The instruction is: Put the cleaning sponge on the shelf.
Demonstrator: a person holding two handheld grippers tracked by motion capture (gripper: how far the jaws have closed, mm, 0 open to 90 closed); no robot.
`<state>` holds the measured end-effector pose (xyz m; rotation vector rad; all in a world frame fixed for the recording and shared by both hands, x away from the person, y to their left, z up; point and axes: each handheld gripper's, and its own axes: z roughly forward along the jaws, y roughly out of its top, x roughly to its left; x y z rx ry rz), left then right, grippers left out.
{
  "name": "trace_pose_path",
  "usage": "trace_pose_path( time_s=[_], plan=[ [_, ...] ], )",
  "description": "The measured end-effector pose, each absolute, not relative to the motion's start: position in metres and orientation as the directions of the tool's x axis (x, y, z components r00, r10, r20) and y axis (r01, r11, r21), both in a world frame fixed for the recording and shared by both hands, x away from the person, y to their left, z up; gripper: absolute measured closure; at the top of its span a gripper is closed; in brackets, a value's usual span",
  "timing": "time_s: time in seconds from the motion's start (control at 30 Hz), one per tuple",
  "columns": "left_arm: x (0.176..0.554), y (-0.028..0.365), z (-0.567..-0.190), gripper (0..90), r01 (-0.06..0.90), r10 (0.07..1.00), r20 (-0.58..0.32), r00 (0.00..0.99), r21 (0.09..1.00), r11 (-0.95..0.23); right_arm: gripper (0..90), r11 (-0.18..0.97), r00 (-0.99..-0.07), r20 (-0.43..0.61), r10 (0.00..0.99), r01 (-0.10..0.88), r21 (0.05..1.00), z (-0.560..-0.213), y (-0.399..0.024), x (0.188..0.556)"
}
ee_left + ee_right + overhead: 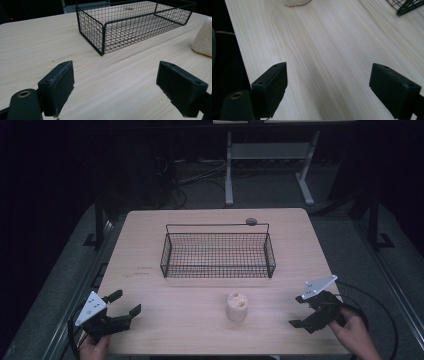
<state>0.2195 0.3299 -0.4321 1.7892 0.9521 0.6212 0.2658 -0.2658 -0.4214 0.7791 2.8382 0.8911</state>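
Stands upright at lower centre of the high view: a pale porous block [237,306], long axis vertical, pitted top facing up, on the wooden table [200,330] just below the wire basket [218,254]; lies between left gripper [123,304] at lower left and right gripper [300,310] at lower right, well apart from both; jaws of each spread wide, nothing between; rough side of block [203,40] at right edge in left gripper view, basket corner [102,37] upper centre; block base [293,2] at top edge in right gripper view.
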Motion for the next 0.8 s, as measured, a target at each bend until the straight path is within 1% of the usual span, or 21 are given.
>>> trace_pose_path(
  time_s=[0.33, 0.8],
  plan=[
    [0.218, 0.329, -0.432, 13.9, 0.325, 0.825, -0.004, 0.565, 0.920, -0.218, 14.6, 0.726, -0.889, 0.077, 0.452, 0.417, 0.547, -0.413, -0.254, 0.271],
    [0.218, 0.330, -0.432, 14.0, 0.324, 0.825, -0.008, 0.565, 0.922, -0.213, 14.5, 0.756, -0.912, 0.056, 0.406, 0.369, 0.541, -0.401, -0.236, 0.269]
  ],
)
